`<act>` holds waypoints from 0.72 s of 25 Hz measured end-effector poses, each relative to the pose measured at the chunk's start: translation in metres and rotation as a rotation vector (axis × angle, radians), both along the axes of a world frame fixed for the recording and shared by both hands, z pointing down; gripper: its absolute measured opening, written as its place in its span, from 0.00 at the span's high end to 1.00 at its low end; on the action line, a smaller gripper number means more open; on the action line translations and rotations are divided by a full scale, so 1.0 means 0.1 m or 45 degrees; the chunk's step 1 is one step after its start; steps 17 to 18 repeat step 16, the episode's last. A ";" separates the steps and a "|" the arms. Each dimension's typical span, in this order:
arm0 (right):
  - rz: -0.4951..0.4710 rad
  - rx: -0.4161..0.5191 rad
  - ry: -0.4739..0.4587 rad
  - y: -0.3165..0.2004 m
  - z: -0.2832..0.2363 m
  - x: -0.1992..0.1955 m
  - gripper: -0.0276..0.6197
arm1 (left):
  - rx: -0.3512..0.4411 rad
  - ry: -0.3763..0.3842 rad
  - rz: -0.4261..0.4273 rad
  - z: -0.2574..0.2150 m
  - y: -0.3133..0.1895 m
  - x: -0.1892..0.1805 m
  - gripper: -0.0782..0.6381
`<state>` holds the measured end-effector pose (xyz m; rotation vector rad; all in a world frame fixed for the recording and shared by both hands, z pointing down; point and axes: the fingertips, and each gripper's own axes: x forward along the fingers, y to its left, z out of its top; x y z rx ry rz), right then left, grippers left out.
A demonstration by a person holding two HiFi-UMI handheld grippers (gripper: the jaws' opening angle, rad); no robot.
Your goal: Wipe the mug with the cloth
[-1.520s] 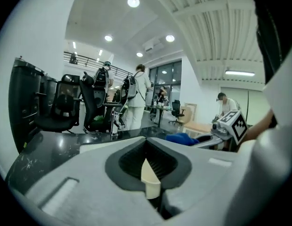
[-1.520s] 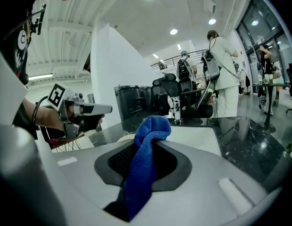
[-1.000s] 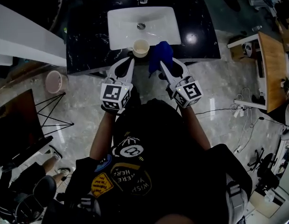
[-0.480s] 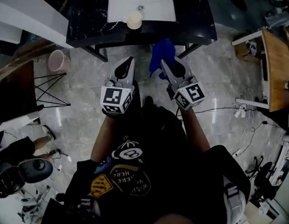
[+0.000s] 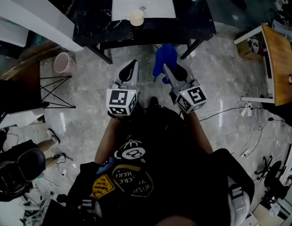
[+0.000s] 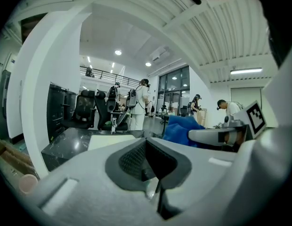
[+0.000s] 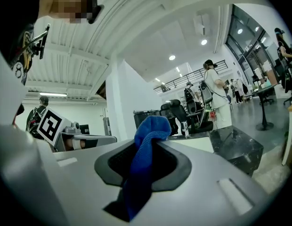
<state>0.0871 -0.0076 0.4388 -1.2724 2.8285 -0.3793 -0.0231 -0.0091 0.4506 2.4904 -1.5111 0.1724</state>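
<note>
The cream mug [image 5: 136, 17] stands upright on the front rim of the white sink [image 5: 158, 6], far ahead of both grippers. My left gripper [image 5: 129, 70] hangs over the floor, jaws shut with nothing between them; its own view shows the closed jaws [image 6: 147, 147]. My right gripper [image 5: 171, 70] is beside it, shut on the blue cloth [image 5: 165, 58], which bunches above the jaws and hangs below them [image 7: 145, 147]. In the left gripper view the cloth [image 6: 182, 128] shows to the right.
The black marble counter [image 5: 195, 18] stands on dark legs over a grey marble floor. A pink bin [image 5: 64, 63] and a black wire rack [image 5: 54, 92] are at the left. A wooden table [image 5: 278, 62] and floor cables [image 5: 247, 108] are at the right.
Both grippers have drawn back from the sink to over the floor. The mug, close to the left gripper a second ago, stays on the sink rim. The cloth went with the right gripper.
</note>
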 end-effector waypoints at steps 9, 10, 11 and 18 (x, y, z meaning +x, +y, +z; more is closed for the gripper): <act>-0.018 0.009 0.014 0.13 -0.10 -0.29 0.83 | 0.032 0.003 0.059 -0.14 0.11 -0.08 0.88; -0.024 0.012 0.009 0.14 -0.11 -0.30 0.83 | 0.026 0.007 0.064 -0.13 0.13 -0.08 0.88; -0.028 0.012 0.003 0.16 -0.11 -0.32 0.83 | 0.016 0.013 0.069 -0.12 0.15 -0.08 0.88; -0.042 -0.021 -0.009 0.26 -0.05 -0.41 0.83 | -0.108 0.140 0.079 0.03 0.26 -0.09 0.88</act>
